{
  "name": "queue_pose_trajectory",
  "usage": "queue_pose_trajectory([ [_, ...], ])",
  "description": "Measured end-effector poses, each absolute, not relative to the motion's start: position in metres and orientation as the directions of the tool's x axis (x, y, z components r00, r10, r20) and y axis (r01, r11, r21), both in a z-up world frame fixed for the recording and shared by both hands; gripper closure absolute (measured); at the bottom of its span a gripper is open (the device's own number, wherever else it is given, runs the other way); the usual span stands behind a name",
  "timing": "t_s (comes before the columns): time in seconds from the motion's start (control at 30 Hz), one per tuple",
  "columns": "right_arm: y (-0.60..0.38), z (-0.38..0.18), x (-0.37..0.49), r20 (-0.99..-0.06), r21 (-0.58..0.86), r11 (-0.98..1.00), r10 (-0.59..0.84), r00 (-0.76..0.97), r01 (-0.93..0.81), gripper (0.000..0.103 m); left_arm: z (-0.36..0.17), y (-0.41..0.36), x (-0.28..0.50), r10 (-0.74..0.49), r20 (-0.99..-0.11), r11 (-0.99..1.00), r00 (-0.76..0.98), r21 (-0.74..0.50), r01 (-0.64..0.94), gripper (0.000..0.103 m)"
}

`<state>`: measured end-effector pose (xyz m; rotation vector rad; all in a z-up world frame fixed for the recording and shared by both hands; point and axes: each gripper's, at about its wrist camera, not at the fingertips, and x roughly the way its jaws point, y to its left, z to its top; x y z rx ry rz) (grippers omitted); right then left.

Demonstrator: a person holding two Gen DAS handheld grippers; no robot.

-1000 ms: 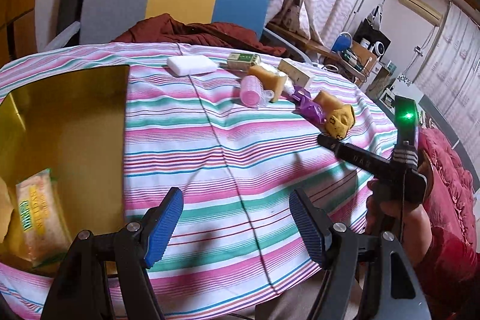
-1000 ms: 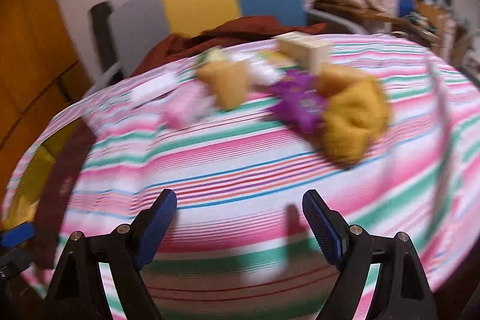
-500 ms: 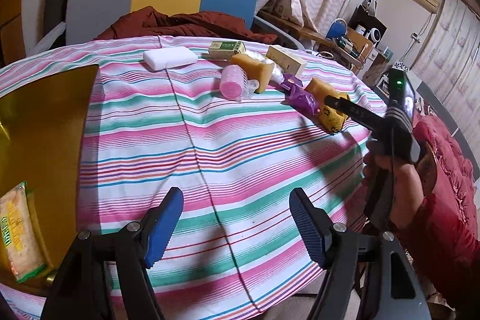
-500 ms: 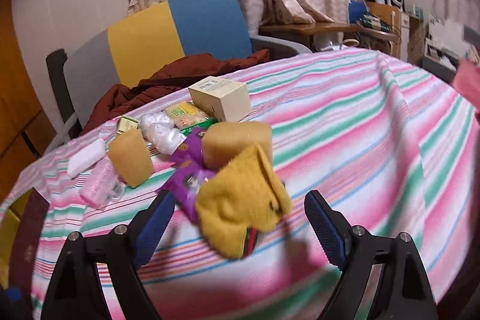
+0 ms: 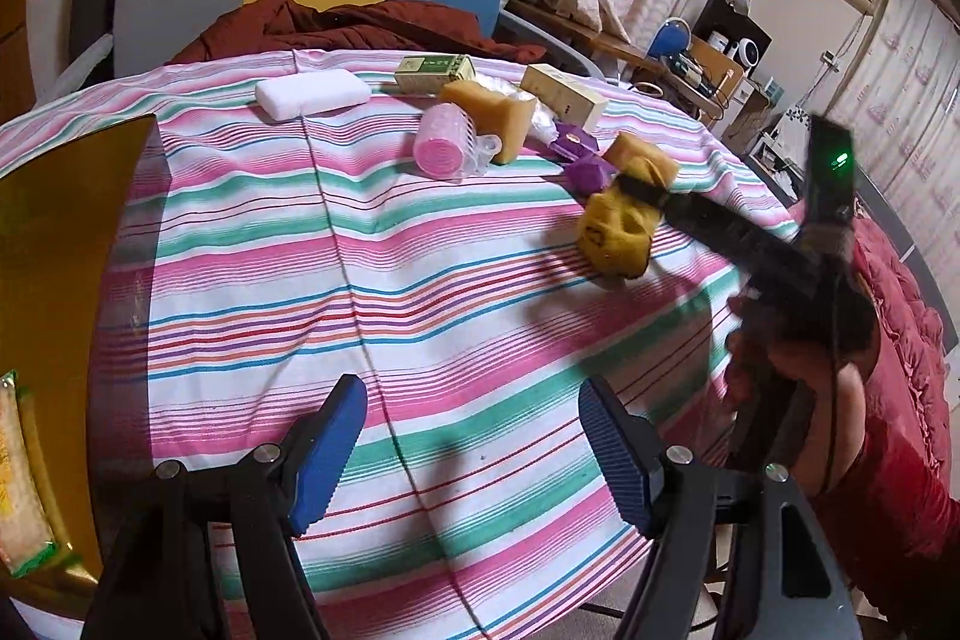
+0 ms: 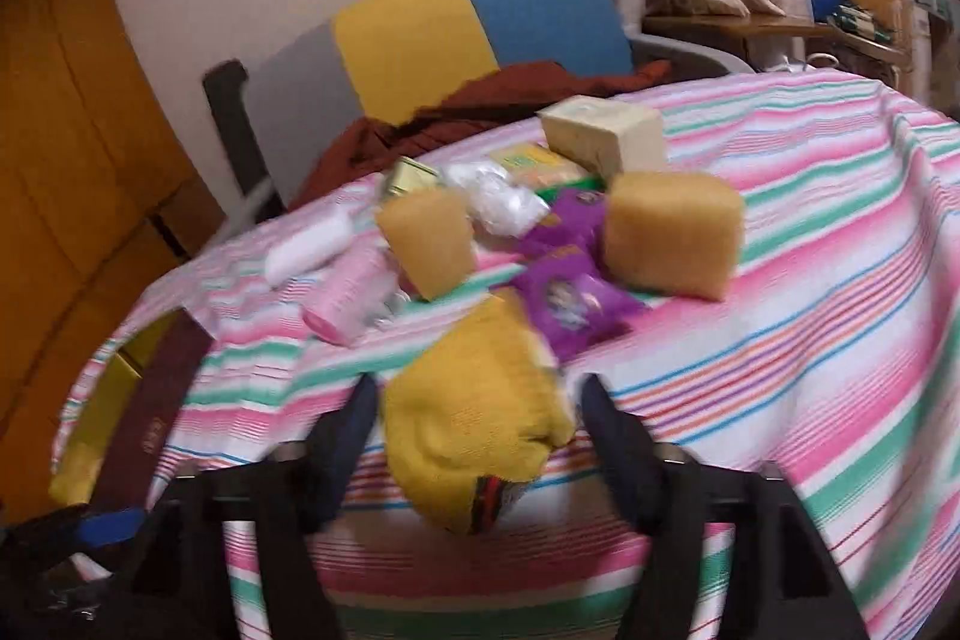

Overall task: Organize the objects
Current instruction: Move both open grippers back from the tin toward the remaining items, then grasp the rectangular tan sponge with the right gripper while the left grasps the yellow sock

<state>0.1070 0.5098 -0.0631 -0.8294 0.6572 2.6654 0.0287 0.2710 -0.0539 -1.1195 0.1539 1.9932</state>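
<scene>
Yellow knitted fabric, seemingly a glove or sock (image 6: 474,424), lies bunched low in the middle of the right wrist frame, resting on the striped tablecloth (image 6: 810,340) between the spread fingers of the right gripper (image 6: 477,430), which flank it without yet pinching. It looks soft, light and floppy, so it should crumple under pressure and drape once lifted; a bite across the thick middle of the bunch seems safer than a loose edge. Just beyond it lies a purple snack packet (image 6: 567,301), likely slick and crinkly, and past that two tan sponges (image 6: 672,232), a clear plastic wad (image 6: 498,196) and a cream box (image 6: 606,133). A pink roller (image 5: 447,145) and a white block (image 5: 312,93) sit toward the upper middle of the left wrist frame. At that frame's left edge a gold tray (image 5: 72,232) holds a wrapped snack (image 5: 21,472). The left gripper (image 5: 474,454) hangs empty at bottom centre, fingers wide.
</scene>
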Motion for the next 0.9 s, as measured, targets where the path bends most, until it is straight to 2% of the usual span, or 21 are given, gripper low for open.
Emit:
queue_pose_trajectory([
  [0.03, 0.514, -0.056, 0.113, -0.554, 0.343, -0.85, 0.159, -0.817, -0.399, 0.013, -0.054, 0.271, 0.029, 0.599, -0.756, -0.652, -0.265, -0.268, -0.709, 0.029],
  [0.1, 0.527, -0.046, 0.119, -0.511, 0.331, -0.838, 0.227, -0.829, -0.434, 0.013, -0.054, 0.27, 0.029, 0.598, -0.756, -0.653, -0.265, -0.269, -0.708, 0.029],
  [0.17, 0.543, -0.039, 0.117, -0.508, 0.288, -0.831, 0.29, -0.811, -0.476, 0.013, -0.055, 0.271, 0.028, 0.599, -0.757, -0.656, -0.262, -0.276, -0.703, 0.029],
  [0.3, 0.581, -0.034, 0.101, -0.539, 0.201, -0.81, 0.378, -0.752, -0.551, 0.013, -0.058, 0.276, 0.028, 0.598, -0.761, -0.654, -0.252, -0.282, -0.702, 0.029],
  [0.47, 0.607, -0.053, 0.075, -0.606, 0.252, -0.788, 0.323, -0.727, -0.561, 0.013, -0.055, 0.291, 0.034, 0.598, -0.763, -0.626, -0.245, -0.254, -0.737, 0.029],
  [0.5, 0.609, -0.056, 0.071, -0.615, 0.248, -0.786, 0.324, -0.719, -0.566, 0.015, -0.054, 0.294, 0.035, 0.598, -0.763, -0.62, -0.246, -0.246, -0.745, 0.029],
  [0.6, 0.611, -0.067, 0.067, -0.64, 0.257, -0.784, 0.3, -0.707, -0.566, 0.041, -0.051, 0.306, 0.036, 0.601, -0.76, -0.6, -0.247, -0.225, -0.768, 0.029],
  [0.9, 0.609, -0.068, 0.097, -0.583, 0.268, -0.701, 0.428, -0.69, -0.661, 0.043, -0.054, 0.357, 0.036, 0.617, -0.758, -0.527, -0.211, -0.199, -0.826, 0.029],
])
